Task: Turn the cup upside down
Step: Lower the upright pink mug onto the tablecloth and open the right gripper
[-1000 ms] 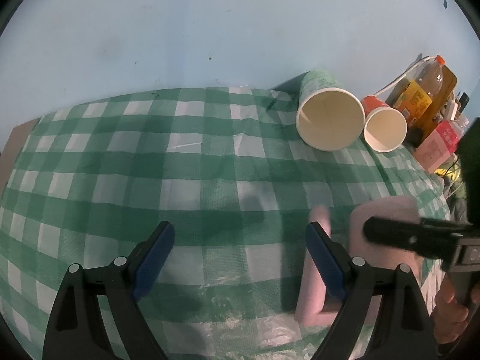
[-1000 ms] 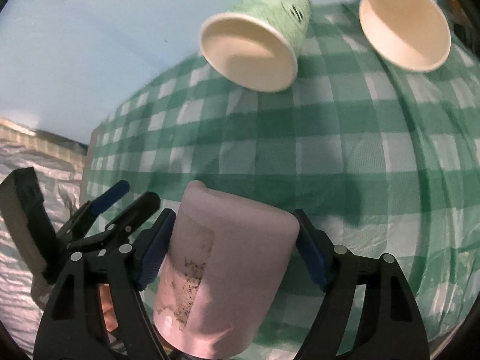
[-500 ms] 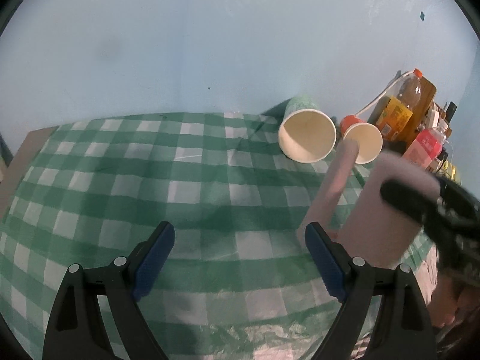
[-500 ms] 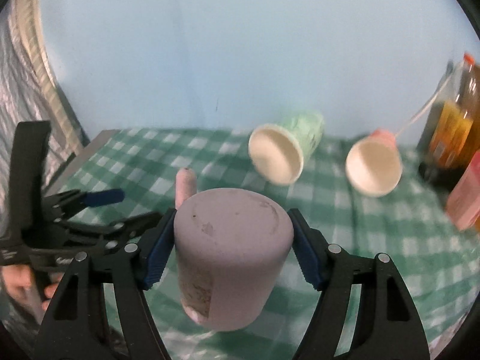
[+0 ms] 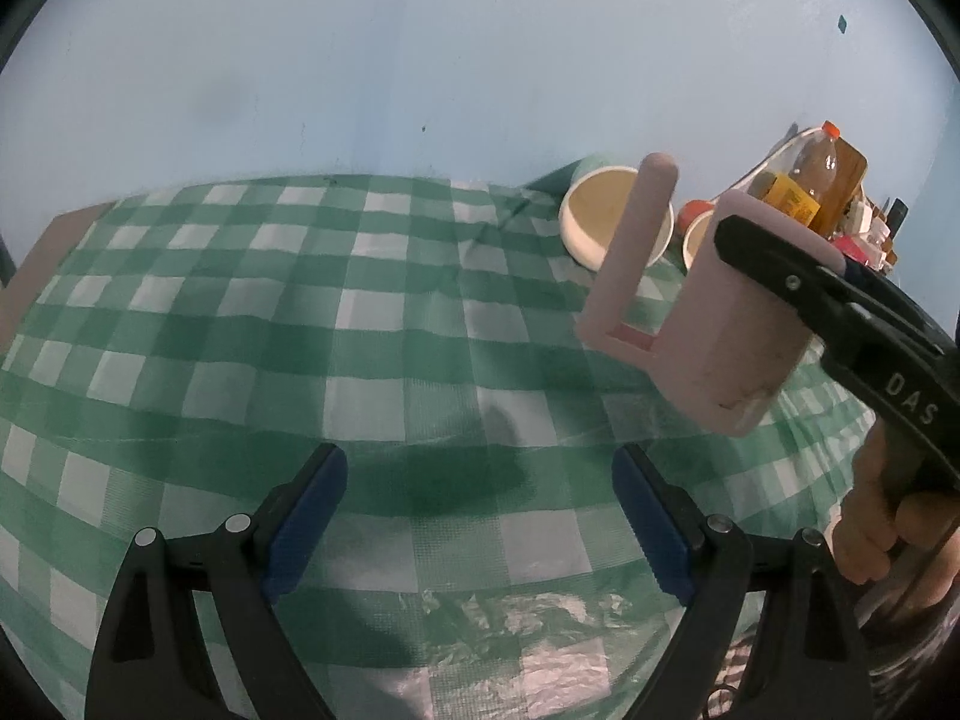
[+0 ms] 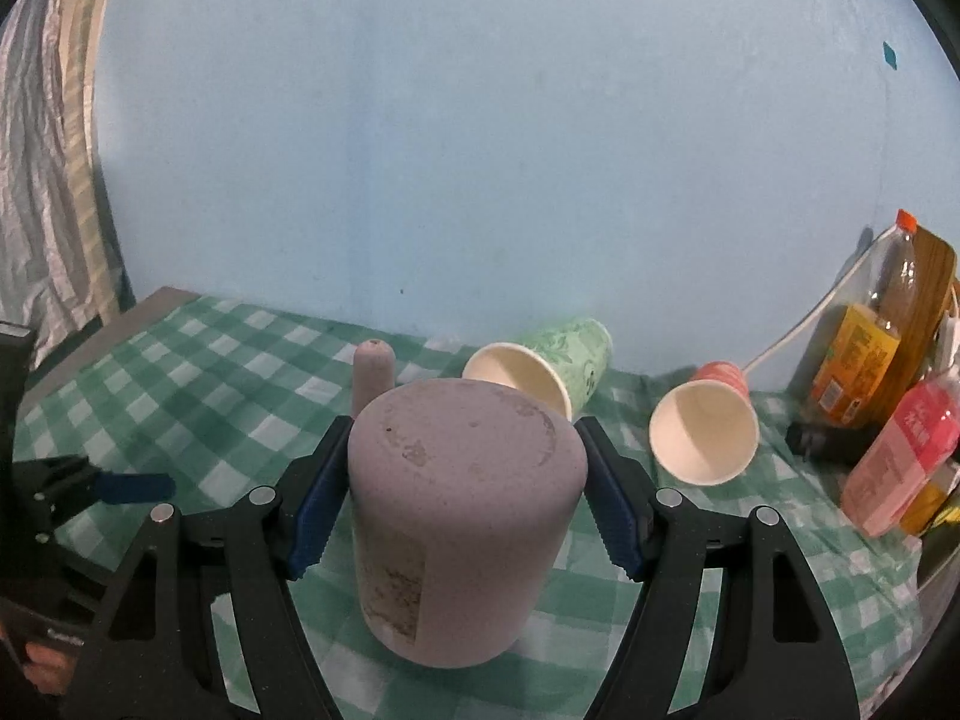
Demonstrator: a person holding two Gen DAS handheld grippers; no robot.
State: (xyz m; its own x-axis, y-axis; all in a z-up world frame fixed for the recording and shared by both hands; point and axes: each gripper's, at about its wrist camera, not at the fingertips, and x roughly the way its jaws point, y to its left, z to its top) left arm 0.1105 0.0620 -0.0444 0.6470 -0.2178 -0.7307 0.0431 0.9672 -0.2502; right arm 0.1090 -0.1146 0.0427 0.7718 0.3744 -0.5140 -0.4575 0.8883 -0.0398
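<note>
A pink cup with a handle (image 6: 462, 516) sits between my right gripper's blue pads, which are shut on it (image 6: 462, 504). It is held upside down, base up, above the green checked tablecloth (image 6: 240, 372). In the left wrist view the pink cup (image 5: 732, 324) hangs at the right above the cloth, handle pointing up and left, with the right gripper's black finger across it. My left gripper (image 5: 480, 516) is open and empty, low over the cloth (image 5: 300, 324) to the left of the cup.
A green paper cup (image 6: 540, 372) and a red paper cup (image 6: 708, 426) lie on their sides near the blue wall. Bottles (image 6: 870, 354) and a pink bottle (image 6: 906, 456) stand at the right edge. A curtain (image 6: 42, 180) hangs at the left.
My right gripper has lifted the pink cup off the cloth and turned it from tilted to base up. The left gripper has stayed open, drawing back slightly.
</note>
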